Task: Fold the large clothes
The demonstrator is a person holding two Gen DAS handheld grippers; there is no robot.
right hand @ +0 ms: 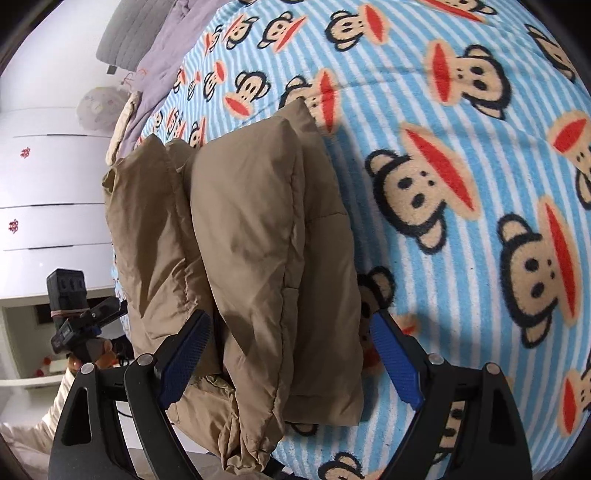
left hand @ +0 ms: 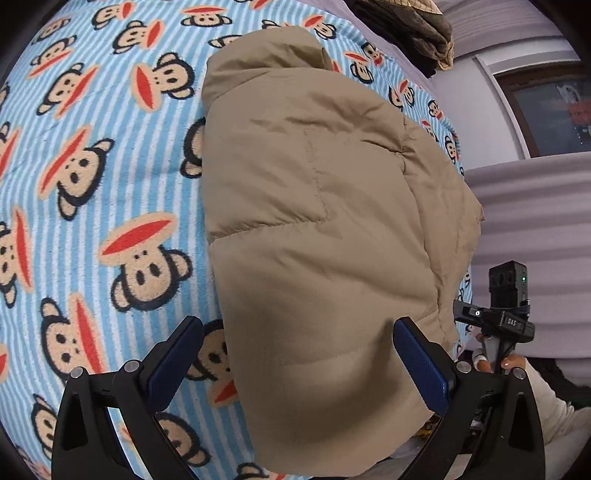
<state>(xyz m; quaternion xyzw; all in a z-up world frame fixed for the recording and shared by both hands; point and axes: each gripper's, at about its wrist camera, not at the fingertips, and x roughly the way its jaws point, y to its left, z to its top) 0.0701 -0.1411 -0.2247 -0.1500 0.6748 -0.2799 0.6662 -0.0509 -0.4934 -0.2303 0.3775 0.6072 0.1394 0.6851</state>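
Note:
A tan puffer jacket (left hand: 314, 221) lies folded into a thick bundle on the monkey-print blanket (left hand: 92, 184). In the right wrist view the jacket (right hand: 251, 240) shows stacked folded layers near the bed's edge. My left gripper (left hand: 295, 328) is open, its blue pads either side of the jacket's near end, above it. My right gripper (right hand: 290, 325) is open too, its pads straddling the bundle's near end. Neither holds fabric. The right gripper's body shows in the left wrist view (left hand: 506, 314), and the left one's in the right wrist view (right hand: 74, 317).
The blue-striped blanket (right hand: 461, 184) covers the bed. A pile of dark clothes (left hand: 417, 29) lies at the far end. A lilac sheet (left hand: 535, 206) hangs at the bedside. White drawers (right hand: 55, 184) stand beside the bed.

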